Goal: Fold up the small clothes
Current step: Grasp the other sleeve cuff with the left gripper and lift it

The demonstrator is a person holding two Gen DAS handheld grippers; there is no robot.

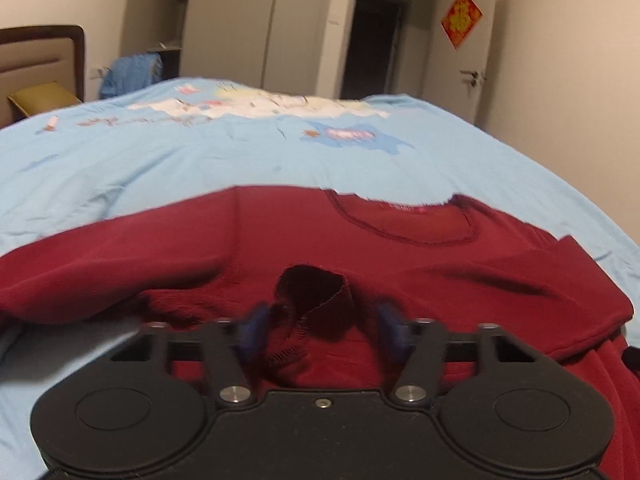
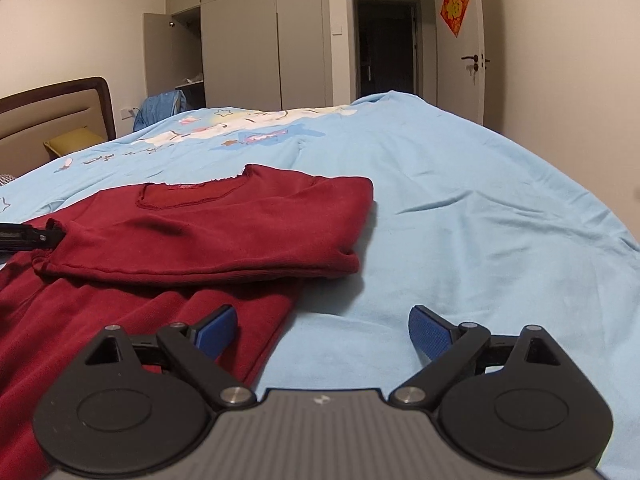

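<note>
Two claws, both spread wide and empty: the left claw (image 1: 320, 330) straddles the shirt (image 2: 224, 224) cuff mid-frame, while the right claw (image 2: 322, 334) hovers lower-centre. A careless pinch could drag the folded sleeve loose.

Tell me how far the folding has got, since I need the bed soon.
Done: one sleeve of the red top is folded across its chest. In hand: the left gripper has its fingers open around that sleeve's cuff, not clamped. The right gripper hovers open over the blue bedsheet. Left: the top's lower half isn't folded up yet, and the other sleeve's state is unclear.
</note>
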